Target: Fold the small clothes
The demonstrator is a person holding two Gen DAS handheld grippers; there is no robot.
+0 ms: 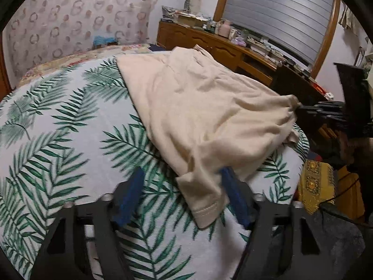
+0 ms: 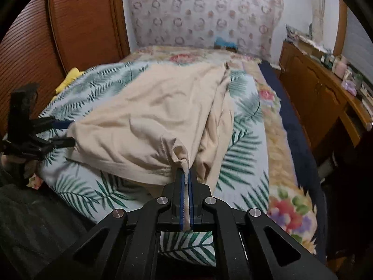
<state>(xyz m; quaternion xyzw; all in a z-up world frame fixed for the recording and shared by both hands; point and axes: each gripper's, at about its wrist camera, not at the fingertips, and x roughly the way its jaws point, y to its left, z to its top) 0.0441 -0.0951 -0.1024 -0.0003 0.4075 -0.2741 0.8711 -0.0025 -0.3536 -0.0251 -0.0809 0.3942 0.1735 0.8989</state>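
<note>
- The cream cotton garment (image 1: pixel 200 107) lies rumpled on the palm-leaf printed bedspread (image 1: pixel 58 140); folds hide its far end, so what kind of garment it is stays unclear.
- Its long axis runs from the near bed edge toward the circle-patterned headboard wall (image 2: pixel 200 11); a stitched hem faces the left gripper (image 1: pixel 184 196).
- The left gripper's blue-padded fingers (image 1: pixel 130 196) stand wide apart around that hem corner; motion blur makes contact uncertain, perhaps touching.
- The right gripper (image 2: pixel 186 177) is clamped tight on a bunched cream edge, lifting it slightly.
- A wooden dresser (image 2: pixel 321 98) stands beside the bed.
</note>
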